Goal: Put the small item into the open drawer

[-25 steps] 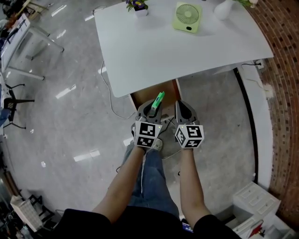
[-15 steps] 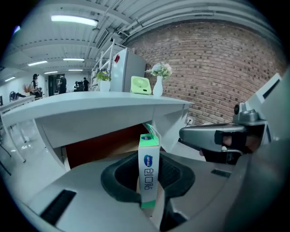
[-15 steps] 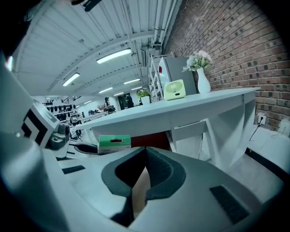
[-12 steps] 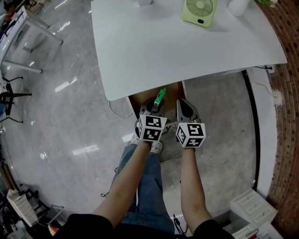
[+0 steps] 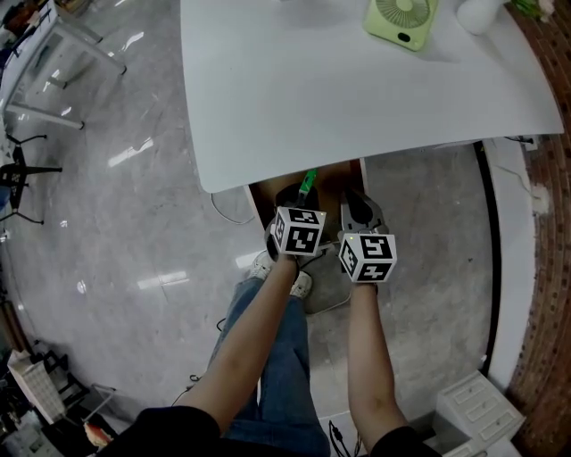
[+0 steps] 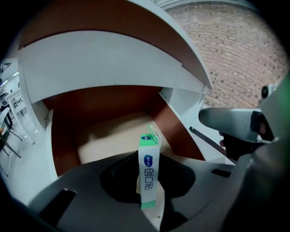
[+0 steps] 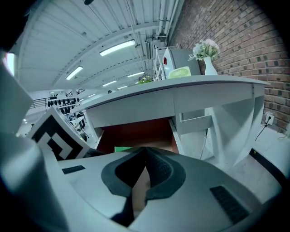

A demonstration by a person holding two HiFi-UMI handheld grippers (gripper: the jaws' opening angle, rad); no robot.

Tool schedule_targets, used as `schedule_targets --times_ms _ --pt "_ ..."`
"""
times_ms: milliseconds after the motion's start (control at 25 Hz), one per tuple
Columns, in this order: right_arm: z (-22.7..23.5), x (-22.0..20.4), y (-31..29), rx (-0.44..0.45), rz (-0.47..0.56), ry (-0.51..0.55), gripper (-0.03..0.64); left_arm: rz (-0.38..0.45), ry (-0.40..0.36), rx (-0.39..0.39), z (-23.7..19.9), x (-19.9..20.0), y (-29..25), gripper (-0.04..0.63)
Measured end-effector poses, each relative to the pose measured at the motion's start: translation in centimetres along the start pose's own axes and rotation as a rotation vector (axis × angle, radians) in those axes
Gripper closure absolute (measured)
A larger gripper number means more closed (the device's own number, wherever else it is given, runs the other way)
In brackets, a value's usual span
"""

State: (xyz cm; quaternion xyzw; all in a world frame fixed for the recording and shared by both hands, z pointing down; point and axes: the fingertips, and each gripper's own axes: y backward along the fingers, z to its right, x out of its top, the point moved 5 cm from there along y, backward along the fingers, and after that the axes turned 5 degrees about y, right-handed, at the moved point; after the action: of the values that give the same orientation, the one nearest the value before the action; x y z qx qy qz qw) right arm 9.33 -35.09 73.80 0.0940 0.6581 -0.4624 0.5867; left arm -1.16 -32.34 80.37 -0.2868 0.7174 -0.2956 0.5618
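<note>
A small green and white box [image 6: 149, 174] stands upright between the pads of my left gripper [image 6: 149, 192], which is shut on it. In the head view the box [image 5: 308, 183] pokes out over the open drawer [image 5: 343, 174], just under the front edge of the white table [image 5: 357, 89]. The left gripper view shows the drawer's pale floor [image 6: 113, 136] and brown walls below and beyond the box. My right gripper [image 5: 359, 207] hovers beside the left one at the drawer's front. Its jaws [image 7: 142, 174] are shut with nothing in them. The box's green edge [image 7: 122, 148] shows at its left.
A green fan [image 5: 401, 20] and a white vase [image 5: 477, 13] stand on the table's far side. A cable [image 5: 227, 210] lies on the grey floor left of the drawer. A brick wall [image 5: 544, 268] runs along the right, with white storage boxes [image 5: 477, 411] at bottom right.
Both grippers have moved forward toward the table. The box's tip has gone from in front of the drawer to over it, close under the table edge.
</note>
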Motion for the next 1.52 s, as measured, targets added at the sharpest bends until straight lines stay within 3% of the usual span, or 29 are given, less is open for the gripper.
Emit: schedule_targets --times_ms 360,520,680,1040,1200,1520 --pt "0.3 -0.4 0.0 0.0 -0.01 0.005 0.615 -0.035 0.037 0.008 -0.8 -0.4 -1.4 0.494" --pt "0.4 -0.2 0.3 0.001 0.003 -0.007 0.615 -0.038 0.048 0.002 -0.7 -0.6 -1.2 0.447" --pt "0.4 -0.2 0.4 0.0 0.005 -0.011 0.615 -0.015 0.051 -0.008 -0.6 -0.3 -0.7 0.393" --pt "0.5 -0.4 0.8 -0.004 0.004 -0.017 0.615 0.02 0.04 -0.033 0.1 0.1 -0.1 0.387" --pt "0.3 -0.1 1.6 -0.015 0.007 -0.022 0.615 0.073 -0.002 -0.055 1.1 1.2 1.9 0.412" --pt "-1.1 3.6 5.9 -0.063 0.04 -0.052 0.615 0.198 -0.029 -0.119 3.9 4.9 10.8 0.544"
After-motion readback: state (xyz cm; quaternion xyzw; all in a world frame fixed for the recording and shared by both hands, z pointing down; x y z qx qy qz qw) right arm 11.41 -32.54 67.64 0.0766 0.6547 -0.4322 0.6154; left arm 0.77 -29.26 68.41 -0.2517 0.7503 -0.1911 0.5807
